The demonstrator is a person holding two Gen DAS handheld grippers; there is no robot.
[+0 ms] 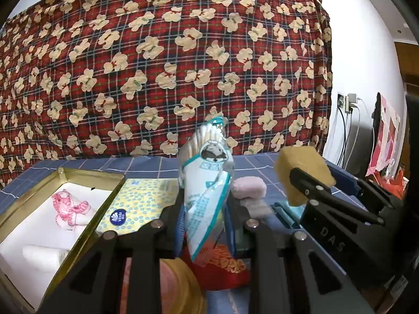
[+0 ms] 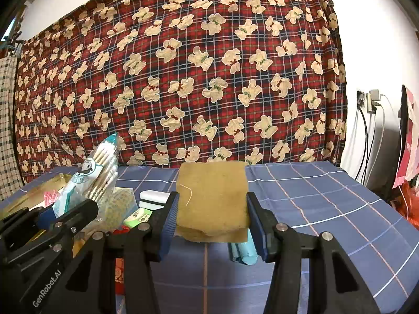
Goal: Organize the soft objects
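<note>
My left gripper (image 1: 205, 209) is shut on a clear bag of cotton swabs (image 1: 207, 172) and holds it upright above the table; the bag also shows in the right wrist view (image 2: 97, 172). My right gripper (image 2: 212, 222) is shut on a tan-yellow sponge (image 2: 212, 198), held above the blue checked cloth; the sponge also shows in the left wrist view (image 1: 303, 172). An open gold tin (image 1: 86, 225) at the left holds white padding, a pink-and-white frilly item (image 1: 70, 209) and a white roll (image 1: 42, 256).
A yellow tissue pack (image 1: 136, 204) lies beside the tin. Pink fluffy pads (image 1: 248, 191) and a red packet (image 1: 222, 269) lie behind and under the left gripper. A light-blue roll (image 2: 243, 251), a white block (image 2: 154, 197) and a green pack (image 2: 138, 217) lie on the table (image 2: 327, 209). Bear-print cloth hangs behind.
</note>
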